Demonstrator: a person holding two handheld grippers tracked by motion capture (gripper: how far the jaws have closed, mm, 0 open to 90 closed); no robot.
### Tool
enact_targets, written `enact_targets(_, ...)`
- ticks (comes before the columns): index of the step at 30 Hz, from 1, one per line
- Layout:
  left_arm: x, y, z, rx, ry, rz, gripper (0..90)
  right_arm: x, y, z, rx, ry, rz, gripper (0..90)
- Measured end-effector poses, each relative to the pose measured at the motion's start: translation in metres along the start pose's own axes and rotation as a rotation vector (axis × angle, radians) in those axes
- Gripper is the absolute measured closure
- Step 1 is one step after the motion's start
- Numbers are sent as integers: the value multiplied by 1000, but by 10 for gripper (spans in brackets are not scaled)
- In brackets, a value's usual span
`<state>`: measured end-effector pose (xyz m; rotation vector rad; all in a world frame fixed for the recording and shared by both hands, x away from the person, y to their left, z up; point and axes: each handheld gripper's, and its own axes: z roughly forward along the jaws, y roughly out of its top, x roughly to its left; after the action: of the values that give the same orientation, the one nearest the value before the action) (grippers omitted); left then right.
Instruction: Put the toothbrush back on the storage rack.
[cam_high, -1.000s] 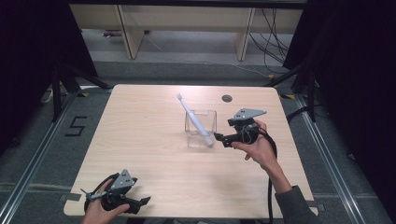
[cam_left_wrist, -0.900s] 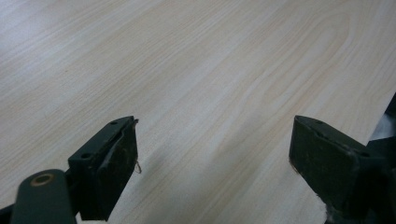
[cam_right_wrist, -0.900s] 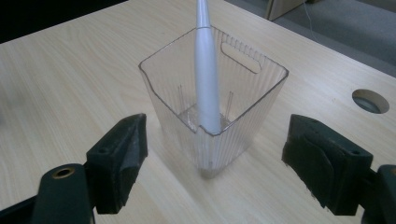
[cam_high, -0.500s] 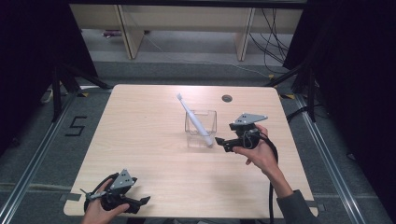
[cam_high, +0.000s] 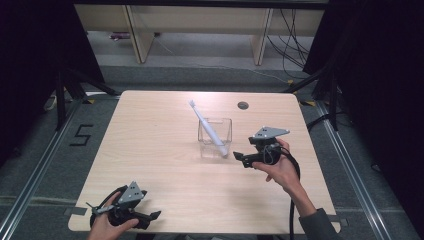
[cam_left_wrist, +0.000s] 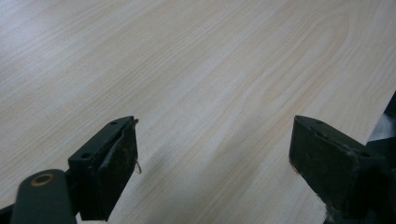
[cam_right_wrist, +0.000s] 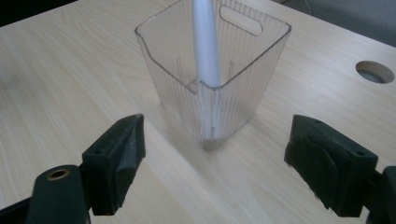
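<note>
Toothbrush (cam_high: 206, 126) stands tilted in clear cup (cam_high: 215, 138) near mid-surface, head up and leaning toward the far left, handle end down in the cup's near right corner.

Left to right in the high view:
- Left gripper (cam_high: 150, 216) at the near left edge of the surface (cam_high: 160, 145), held in a hand (cam_high: 107, 225) cut off by the bottom of the frame. Jaws wide apart, nothing between them; in the left gripper view (cam_left_wrist: 212, 163) only bare wood grain lies between the pads. Surface edge cuts in at far right of that view; what lies past it is too dark to make out.
- Cup ribbed, transparent; toothbrush handle seen through its wall is blurred.
- Right gripper (cam_high: 238, 157) just right of the cup, apart from it, pointing at it. Jaws spread wide, empty. In the right gripper view (cam_right_wrist: 215, 154) the cup (cam_right_wrist: 212, 70) sits ahead between the jaws; toothbrush (cam_right_wrist: 206, 42) is cut off at the top, head out of frame.
- Round hole (cam_high: 243, 105) in the surface behind the cup.
</note>
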<state>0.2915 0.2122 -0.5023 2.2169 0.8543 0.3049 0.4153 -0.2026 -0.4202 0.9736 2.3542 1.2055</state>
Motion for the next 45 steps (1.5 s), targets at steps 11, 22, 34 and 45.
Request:
enact_targets(11, 0, 0, 0, 0, 1, 0, 151, -2, -15, -3, 14, -6, -6, 199)
enact_targets(22, 0, 0, -1, 1, 3, -3, 151, 3, -29, -3, 17, 0, 32, 199)
enact_targets(34, 0, 0, -1, 4, 0, 4, 151, 3, -46, -6, 21, 5, 31, 199)
enact_targets(45, 0, -1, 0, 2, 0, 1, 151, 6, -58, -8, 34, 11, 31, 200)
